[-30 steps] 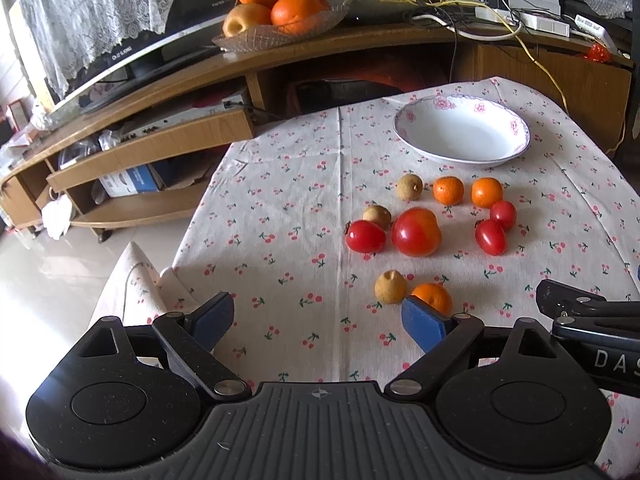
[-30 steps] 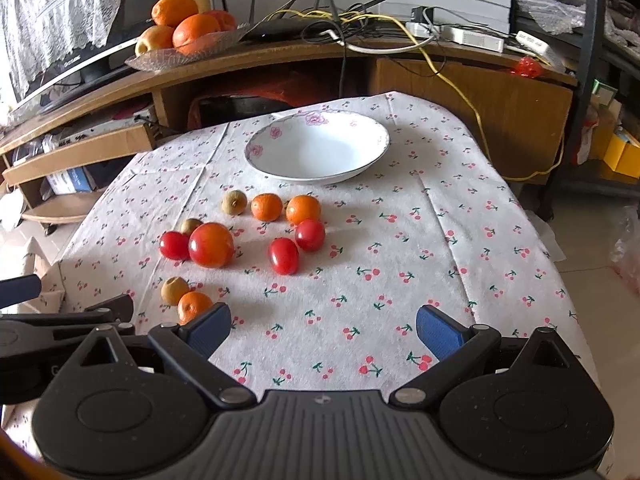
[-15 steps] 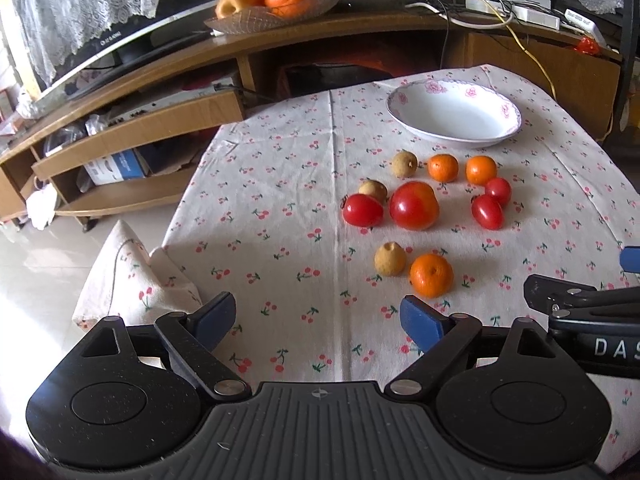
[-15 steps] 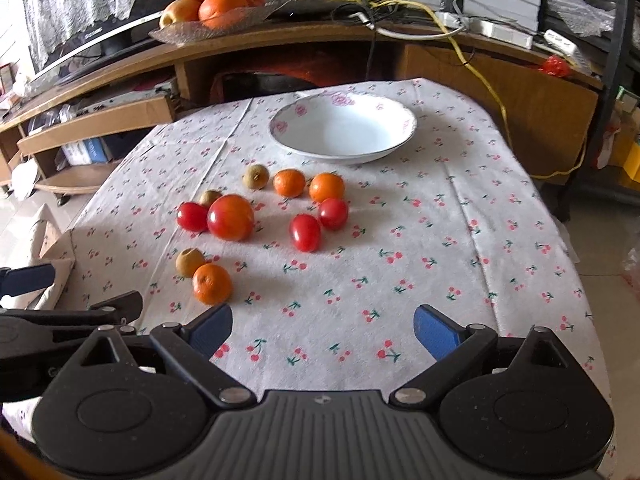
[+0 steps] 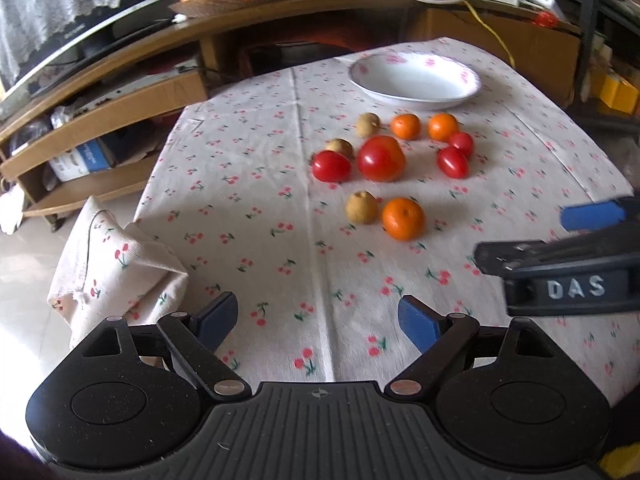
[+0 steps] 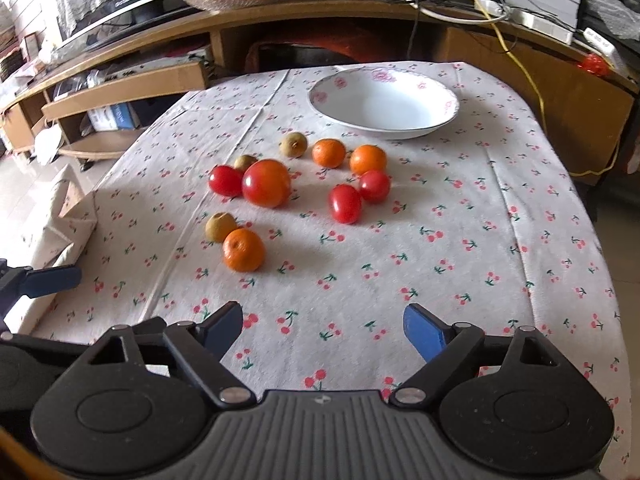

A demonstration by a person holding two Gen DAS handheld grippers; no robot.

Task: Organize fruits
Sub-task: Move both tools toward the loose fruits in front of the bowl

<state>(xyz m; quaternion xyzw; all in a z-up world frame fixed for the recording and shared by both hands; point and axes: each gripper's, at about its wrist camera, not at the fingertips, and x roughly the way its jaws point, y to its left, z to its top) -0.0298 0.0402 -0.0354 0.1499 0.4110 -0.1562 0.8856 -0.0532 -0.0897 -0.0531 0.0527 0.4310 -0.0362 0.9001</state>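
Hovering with left claw (image 5: pixel 316 322) and right claw (image 6: pixel 322 326) both spread, pinching nothing; fruits (image 6: pixel 266 183) lying ahead on desk (image 6: pixel 460 264), bowl (image 6: pixel 440 120) beyond sitting unfilled, sorting barely starting.

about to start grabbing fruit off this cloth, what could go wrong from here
The nearest orange touches a small brown fruit; closing on one may send the other rolling.

The big tomato sits tight against a cherry tomato, leaving little room for the jaws.

The tablecloth hangs loose at the left corner; snagging it could shift everything.
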